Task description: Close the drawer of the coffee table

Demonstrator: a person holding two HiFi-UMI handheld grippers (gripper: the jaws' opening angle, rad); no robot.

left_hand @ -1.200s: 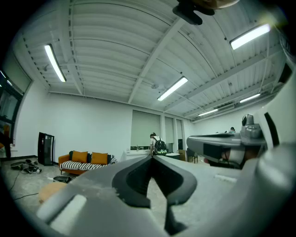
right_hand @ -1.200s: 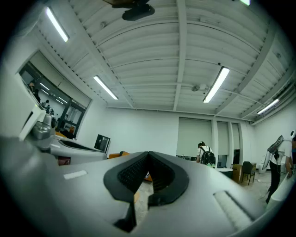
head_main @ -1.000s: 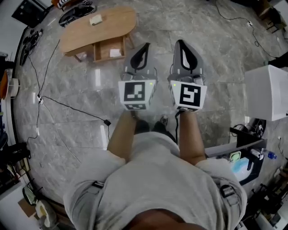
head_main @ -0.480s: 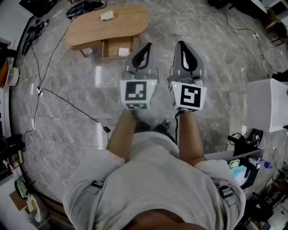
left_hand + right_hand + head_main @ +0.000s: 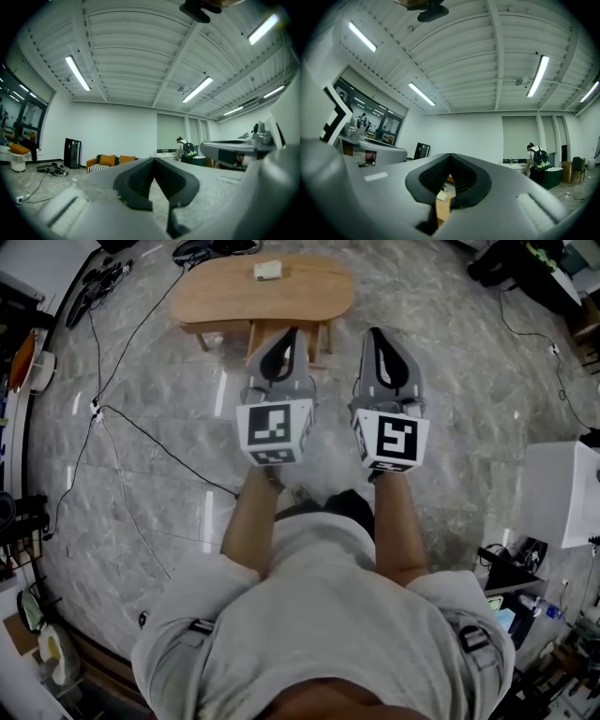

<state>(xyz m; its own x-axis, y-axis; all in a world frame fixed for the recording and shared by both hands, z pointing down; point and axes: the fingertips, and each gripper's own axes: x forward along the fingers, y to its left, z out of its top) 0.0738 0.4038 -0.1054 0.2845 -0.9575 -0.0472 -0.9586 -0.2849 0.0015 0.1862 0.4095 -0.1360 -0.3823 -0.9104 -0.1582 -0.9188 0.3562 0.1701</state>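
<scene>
Where drawer [image 5: 320, 339] juts out — contents hidden.

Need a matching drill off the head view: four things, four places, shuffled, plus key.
Things:
1. coffee table
2. pale block
3. black cable
4. white cabinet

Places:
A. lies on the tabletop
B. stands at the right edge of the view
C. trails over the floor at the left
D. stands at the top of the view, wooden

Pairs: 1-D, 2-A, 3-C, 4-B

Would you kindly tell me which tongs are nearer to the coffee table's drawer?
Left. The left tongs point straight at the drawer, short of it; the right tongs are held off to its right, also short.
</scene>
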